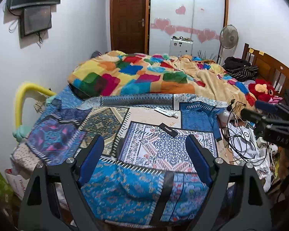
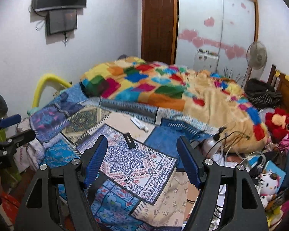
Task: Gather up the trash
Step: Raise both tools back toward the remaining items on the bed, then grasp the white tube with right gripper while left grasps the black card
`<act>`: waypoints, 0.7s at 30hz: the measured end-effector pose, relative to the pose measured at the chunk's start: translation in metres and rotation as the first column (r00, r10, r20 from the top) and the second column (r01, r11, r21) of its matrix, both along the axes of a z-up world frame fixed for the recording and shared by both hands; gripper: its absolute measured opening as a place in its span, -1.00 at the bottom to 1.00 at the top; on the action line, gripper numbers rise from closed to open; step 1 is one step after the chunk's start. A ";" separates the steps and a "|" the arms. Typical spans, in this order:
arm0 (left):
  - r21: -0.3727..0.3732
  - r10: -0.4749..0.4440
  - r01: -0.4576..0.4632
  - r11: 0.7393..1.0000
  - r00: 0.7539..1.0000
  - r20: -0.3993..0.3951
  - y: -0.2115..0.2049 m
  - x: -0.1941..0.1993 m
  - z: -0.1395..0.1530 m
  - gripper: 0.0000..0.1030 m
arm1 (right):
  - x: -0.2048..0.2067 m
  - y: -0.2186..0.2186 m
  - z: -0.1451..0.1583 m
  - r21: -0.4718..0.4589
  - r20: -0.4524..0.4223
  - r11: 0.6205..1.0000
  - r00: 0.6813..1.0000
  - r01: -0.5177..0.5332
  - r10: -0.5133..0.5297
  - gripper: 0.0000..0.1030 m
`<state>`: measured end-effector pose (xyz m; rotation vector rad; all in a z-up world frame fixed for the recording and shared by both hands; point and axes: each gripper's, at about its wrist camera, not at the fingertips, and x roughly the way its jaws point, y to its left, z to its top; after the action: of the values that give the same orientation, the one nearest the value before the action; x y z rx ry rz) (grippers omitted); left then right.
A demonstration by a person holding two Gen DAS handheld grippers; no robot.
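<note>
On the patterned bedspread [image 1: 160,146] lie two loose items: a small black flat packet [image 1: 167,129] [image 2: 129,140] and, farther back, a white squeezed tube [image 1: 166,112] [image 2: 139,123]. My left gripper [image 1: 145,150] hovers over the near part of the bed, open, nothing between its blue pads; the black packet lies just beyond its tips. My right gripper [image 2: 142,152] is also open and empty, with the packet ahead between the fingertips' lines. Each gripper shows at the edge of the other's view: the right gripper [image 1: 269,119] and the left gripper [image 2: 11,129].
A multicoloured blanket [image 1: 136,73] is heaped across the far half of the bed. To the right are tangled cables [image 1: 239,136], a red plush toy [image 1: 264,90], a white plush cat [image 2: 267,182] and a wooden headboard [image 1: 267,63]. A yellow padded rail [image 1: 23,100] stands at the left.
</note>
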<state>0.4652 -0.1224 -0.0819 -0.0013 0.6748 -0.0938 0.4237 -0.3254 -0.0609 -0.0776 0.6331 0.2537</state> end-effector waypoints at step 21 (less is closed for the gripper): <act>-0.018 0.079 -0.084 0.996 0.976 -0.202 0.004 0.175 -0.152 0.67 | 0.214 0.014 -0.162 0.166 -0.298 0.986 0.954 0.008 0.043 -0.13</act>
<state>0.6406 -0.1185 -0.2339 -0.0645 0.8754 -0.0232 0.6379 -0.3115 -0.2228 0.1181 0.9122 0.3381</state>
